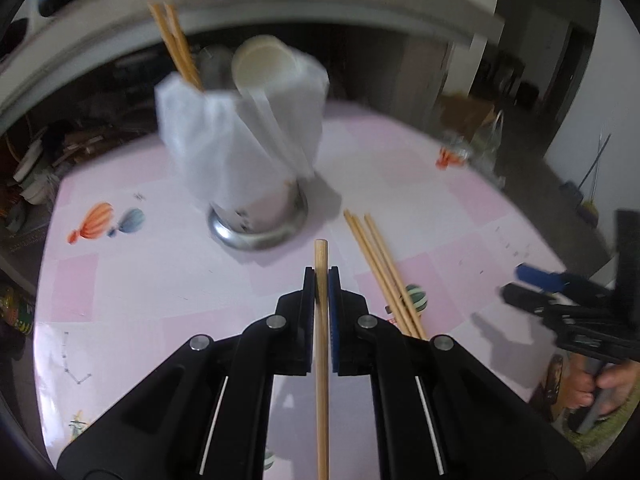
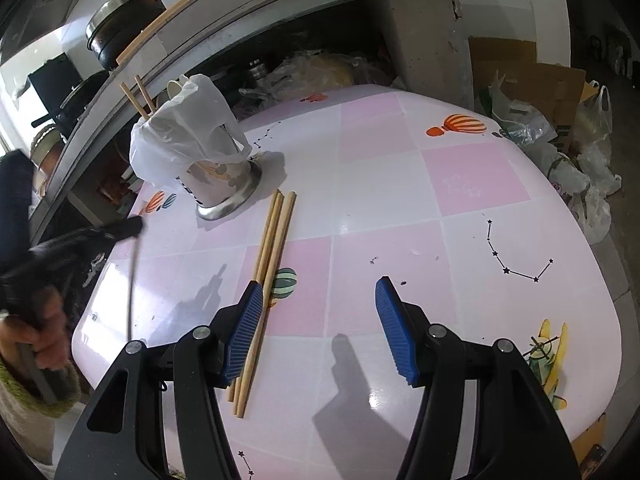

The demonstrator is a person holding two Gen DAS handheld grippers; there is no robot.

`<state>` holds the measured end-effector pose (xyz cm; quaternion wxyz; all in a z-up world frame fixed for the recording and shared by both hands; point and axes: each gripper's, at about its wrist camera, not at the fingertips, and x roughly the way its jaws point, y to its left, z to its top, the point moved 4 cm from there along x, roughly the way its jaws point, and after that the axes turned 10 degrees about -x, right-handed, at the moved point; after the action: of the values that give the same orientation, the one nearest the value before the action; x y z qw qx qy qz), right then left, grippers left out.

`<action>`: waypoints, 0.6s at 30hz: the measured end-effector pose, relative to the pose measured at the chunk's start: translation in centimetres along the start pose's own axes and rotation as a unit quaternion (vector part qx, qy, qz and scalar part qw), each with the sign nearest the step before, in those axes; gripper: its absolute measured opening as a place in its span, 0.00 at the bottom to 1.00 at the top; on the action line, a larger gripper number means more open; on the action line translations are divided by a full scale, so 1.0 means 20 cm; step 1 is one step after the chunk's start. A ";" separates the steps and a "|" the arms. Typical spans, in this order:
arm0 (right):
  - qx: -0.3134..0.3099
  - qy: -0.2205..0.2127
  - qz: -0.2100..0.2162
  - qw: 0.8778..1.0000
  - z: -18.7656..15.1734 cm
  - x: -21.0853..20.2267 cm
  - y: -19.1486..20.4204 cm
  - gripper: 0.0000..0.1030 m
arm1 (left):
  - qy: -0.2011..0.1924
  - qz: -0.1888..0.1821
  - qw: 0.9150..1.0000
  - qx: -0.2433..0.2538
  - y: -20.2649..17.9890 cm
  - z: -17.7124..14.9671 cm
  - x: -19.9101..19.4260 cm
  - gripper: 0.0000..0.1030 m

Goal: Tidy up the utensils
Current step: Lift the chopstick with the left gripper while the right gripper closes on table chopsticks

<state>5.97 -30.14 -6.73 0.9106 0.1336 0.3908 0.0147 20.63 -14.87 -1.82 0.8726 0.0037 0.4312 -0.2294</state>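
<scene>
Chopstick (image 1: 321,320) clamped in left gripper (image 1: 321,276); right gripper (image 2: 320,292) apart; pink checkered table (image 2: 400,184); counter, probably kitchen.

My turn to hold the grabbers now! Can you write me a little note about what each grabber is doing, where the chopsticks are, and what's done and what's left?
Left gripper: shut on one chopstick, held above the table.
Right gripper: open, empty, poised over the table just right of the loose chopsticks.
Utensil holder: upright, a plastic bag draped over it.
Done: two chopsticks stand in the holder.
Left: drop the held one in, then the three loose chopsticks lying beside the holder.
</scene>
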 end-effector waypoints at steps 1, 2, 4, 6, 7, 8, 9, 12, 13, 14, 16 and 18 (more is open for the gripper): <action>0.000 0.000 0.001 1.000 0.00 0.00 0.00 0.56 | -0.010 -0.003 1.000 -0.003 0.00 0.01 -0.05 0.05; 0.000 -0.001 0.002 1.000 0.01 0.00 0.01 0.56 | -0.023 -0.007 1.000 -0.008 0.03 0.02 -0.12 0.05; -0.001 -0.003 0.001 1.000 0.01 0.00 0.02 0.56 | -0.046 -0.015 0.999 -0.016 0.06 0.03 -0.22 0.05; -0.003 -0.006 0.005 1.000 0.04 0.00 0.02 0.56 | -0.062 -0.016 0.998 -0.022 0.09 0.05 -0.30 0.05; -0.004 -0.009 0.008 1.000 0.05 0.00 0.02 0.56 | -0.070 -0.015 0.997 -0.025 0.10 0.05 -0.33 0.05; -0.004 -0.011 0.011 1.000 0.07 0.00 0.01 0.56 | -0.079 -0.015 0.996 -0.031 0.13 0.05 -0.37 0.05; -0.004 -0.012 0.015 1.000 0.08 0.01 0.01 0.56 | -0.084 -0.015 0.996 -0.035 0.14 0.05 -0.40 0.05; -0.004 -0.005 0.029 1.000 0.14 0.08 0.00 0.51 | -0.099 -0.015 0.994 -0.046 0.18 0.03 -0.44 0.05; -0.006 0.003 0.033 0.999 0.17 0.12 -0.01 0.48 | -0.103 -0.015 0.993 -0.049 0.19 0.03 -0.46 0.05; -0.008 0.010 0.033 0.999 0.19 0.15 -0.01 0.47 | -0.105 -0.016 0.993 -0.052 0.21 0.03 -0.47 0.05; -0.012 0.024 0.033 0.999 0.23 0.23 -0.02 0.40 | -0.110 -0.019 0.992 -0.058 0.23 0.03 -0.49 0.05; -0.009 0.039 0.034 0.999 0.27 0.31 -0.02 0.38 | -0.112 -0.022 0.992 -0.062 0.25 0.03 -0.50 0.05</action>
<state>14.10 -31.06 -7.64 0.8948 0.1383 0.4209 0.0543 17.92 -6.60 5.13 0.9087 -0.0850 0.3444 -0.2202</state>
